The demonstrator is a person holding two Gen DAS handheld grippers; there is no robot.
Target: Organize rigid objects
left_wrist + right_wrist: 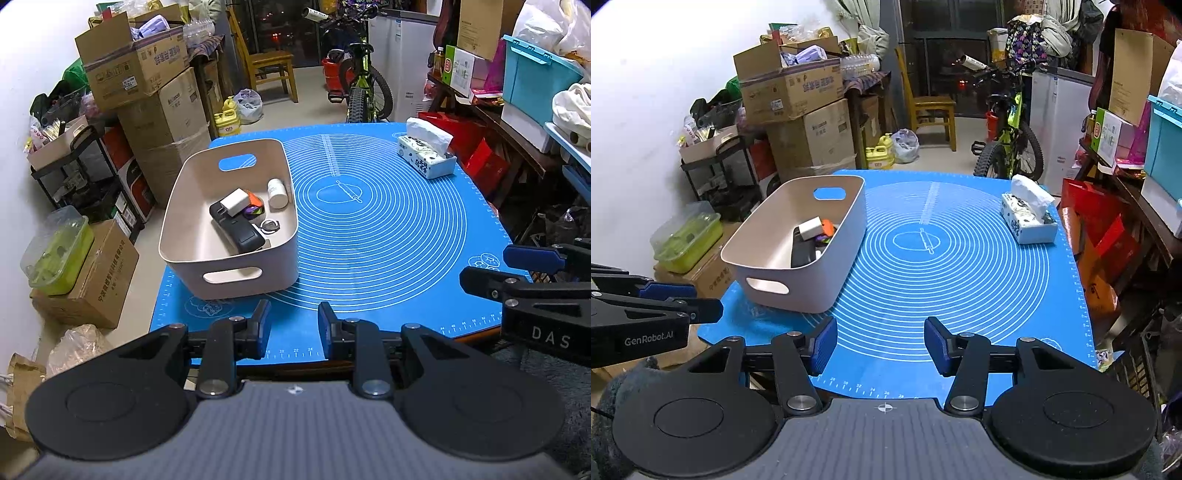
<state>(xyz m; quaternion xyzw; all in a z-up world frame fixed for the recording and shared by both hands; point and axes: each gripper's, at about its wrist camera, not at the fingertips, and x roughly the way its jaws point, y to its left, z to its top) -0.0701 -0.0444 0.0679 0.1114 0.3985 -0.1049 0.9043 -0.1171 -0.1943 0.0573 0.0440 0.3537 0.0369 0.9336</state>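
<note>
A beige bin (282,267) stands on the left part of the blue baking mat (388,240). In it lie a black remote (238,232), a white charger (235,201), a white pill bottle (277,192), a small multicoloured object (255,206) and a metal ring (270,225). My left gripper (294,319) hovers open over the mat's near edge, just in front of the bin, with nothing between its pads. The right gripper (881,341) is open and empty too, above the near edge right of the bin (833,273). Each gripper shows at the side of the other's view (493,267) (696,300).
A tissue box (424,155) (1028,219) sits at the mat's far right corner. Stacked cardboard boxes (147,96), a black cart and a green-lidded container (59,254) crowd the floor on the left. A bicycle (364,85) and a wooden chair stand behind the table; shelves line the right.
</note>
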